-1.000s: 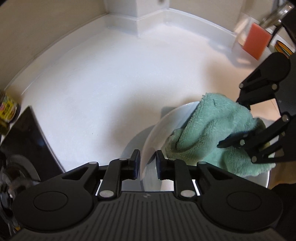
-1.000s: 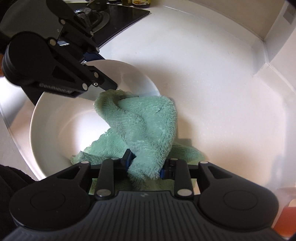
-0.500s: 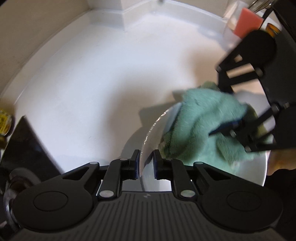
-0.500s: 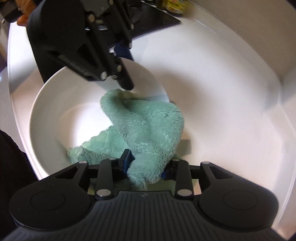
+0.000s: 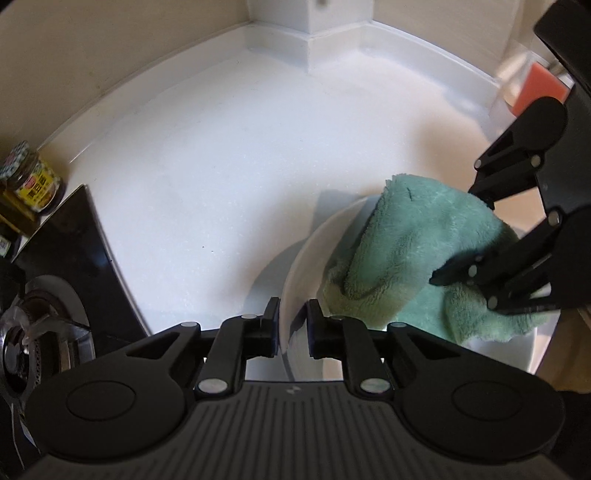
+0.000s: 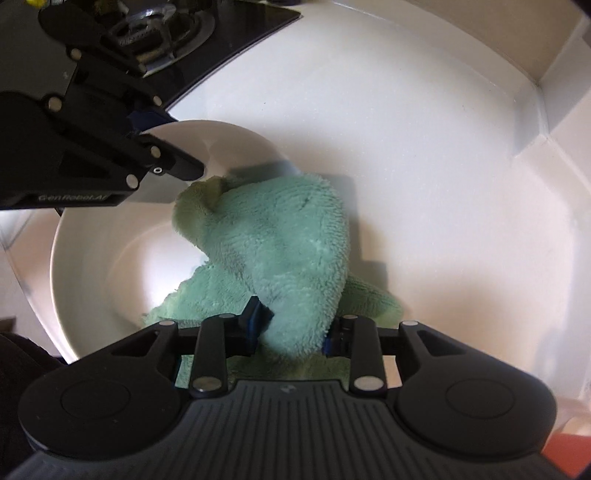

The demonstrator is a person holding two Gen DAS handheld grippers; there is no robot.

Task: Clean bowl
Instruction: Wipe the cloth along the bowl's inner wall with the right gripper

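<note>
A white bowl [image 5: 308, 266] [image 6: 107, 258] sits tilted on the white counter [image 5: 221, 166]. Its rim runs between the pads of my left gripper [image 5: 293, 325] [image 6: 170, 144]. Those jaws are opening, and a thin gap shows at the inner pad. A green fluffy cloth [image 5: 424, 236] [image 6: 277, 240] fills the right half of the bowl and hangs over its far rim. My right gripper [image 6: 295, 328] [image 5: 458, 236] points down into the bowl. Its jaws are closing on a fold of the cloth, and the pads press into it.
A black hob [image 5: 74, 251] with a burner [image 6: 162, 26] borders the counter on the left. A yellow-labelled jar [image 5: 33, 181] stands by the hob's back edge. A clear holder with a pink sponge [image 5: 532, 88] is at the back right. Walls with a jutting corner close the back.
The left jaws narrowed on the bowl's rim half a second ago and now stand wider again. The right gripper kept the cloth and shifted it slightly inside the bowl.
</note>
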